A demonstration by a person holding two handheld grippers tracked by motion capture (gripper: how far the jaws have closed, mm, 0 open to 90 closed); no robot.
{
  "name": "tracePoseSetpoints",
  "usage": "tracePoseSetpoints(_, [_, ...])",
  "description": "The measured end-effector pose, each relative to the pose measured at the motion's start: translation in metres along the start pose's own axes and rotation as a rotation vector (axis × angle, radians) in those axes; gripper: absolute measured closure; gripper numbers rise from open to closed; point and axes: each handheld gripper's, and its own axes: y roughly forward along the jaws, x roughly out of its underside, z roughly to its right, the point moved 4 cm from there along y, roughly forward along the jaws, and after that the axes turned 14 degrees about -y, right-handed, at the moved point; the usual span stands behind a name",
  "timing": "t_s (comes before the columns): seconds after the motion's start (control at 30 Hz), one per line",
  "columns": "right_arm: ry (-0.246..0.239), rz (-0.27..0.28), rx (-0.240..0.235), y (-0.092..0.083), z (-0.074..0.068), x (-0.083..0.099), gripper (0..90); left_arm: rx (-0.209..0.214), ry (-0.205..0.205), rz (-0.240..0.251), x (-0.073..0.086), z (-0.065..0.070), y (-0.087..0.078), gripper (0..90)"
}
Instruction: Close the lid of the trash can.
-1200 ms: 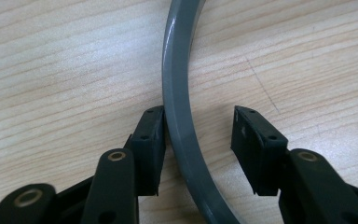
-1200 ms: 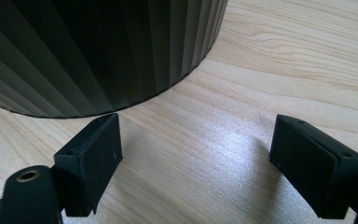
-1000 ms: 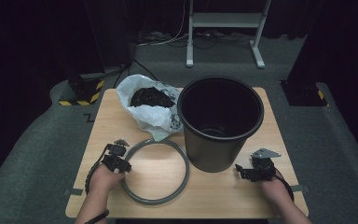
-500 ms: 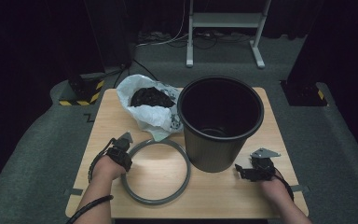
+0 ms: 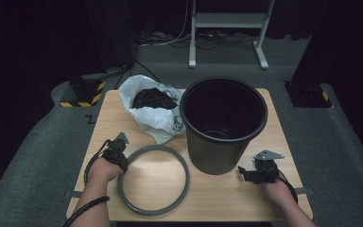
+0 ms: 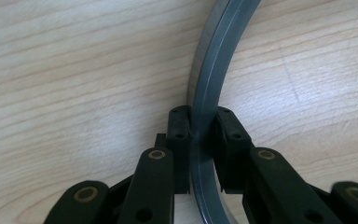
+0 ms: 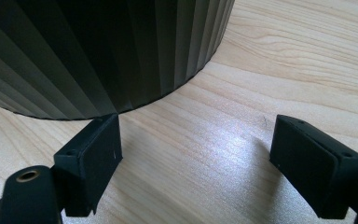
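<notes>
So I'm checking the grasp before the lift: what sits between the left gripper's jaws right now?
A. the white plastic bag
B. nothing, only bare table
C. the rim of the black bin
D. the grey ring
D: in the left gripper view the left gripper has its jaws, which have just been closing, on either side of the grey ring, pads against its band, as it lies on the wooden table.

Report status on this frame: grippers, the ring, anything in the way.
Left gripper jaws just closing, pads now on the grey ring. Right gripper open, nothing between, beside the black bin. Ring flat on table, nothing on it.
</notes>
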Motion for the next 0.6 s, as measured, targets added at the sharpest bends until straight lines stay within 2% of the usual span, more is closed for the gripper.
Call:
tracePoseSetpoints(0.03, [0.000,0.000,0.000,0.000,0.000,0.000,16.4,0.014,-0.009,0.003,0.001,-0.002,-0.002,77.4])
tracePoseSetpoints(0.13, [-0.001,0.000,0.001,0.000,0.000,0.000,16.4,0.017,-0.006,0.011,0.002,-0.010,-0.009,77.2])
tracePoseSetpoints(0.17, [-0.001,0.000,0.001,0.000,0.000,0.000,16.4,0.031,-0.028,0.019,0.003,-0.010,-0.011,77.2])
tracePoseSetpoints(0.3, [-0.001,0.000,0.001,0.000,0.000,0.000,16.4,0.038,-0.023,0.026,0.005,-0.019,-0.021,77.2])
tracePoseSetpoints(0.37, [0.003,-0.001,0.001,0.000,-0.001,0.000,16.5,0.048,-0.045,0.039,0.006,-0.021,-0.025,77.2])
tracePoseSetpoints(0.6, [0.005,-0.001,0.000,0.000,-0.001,0.000,16.4,0.081,-0.062,0.055,0.009,-0.032,-0.034,76.7])
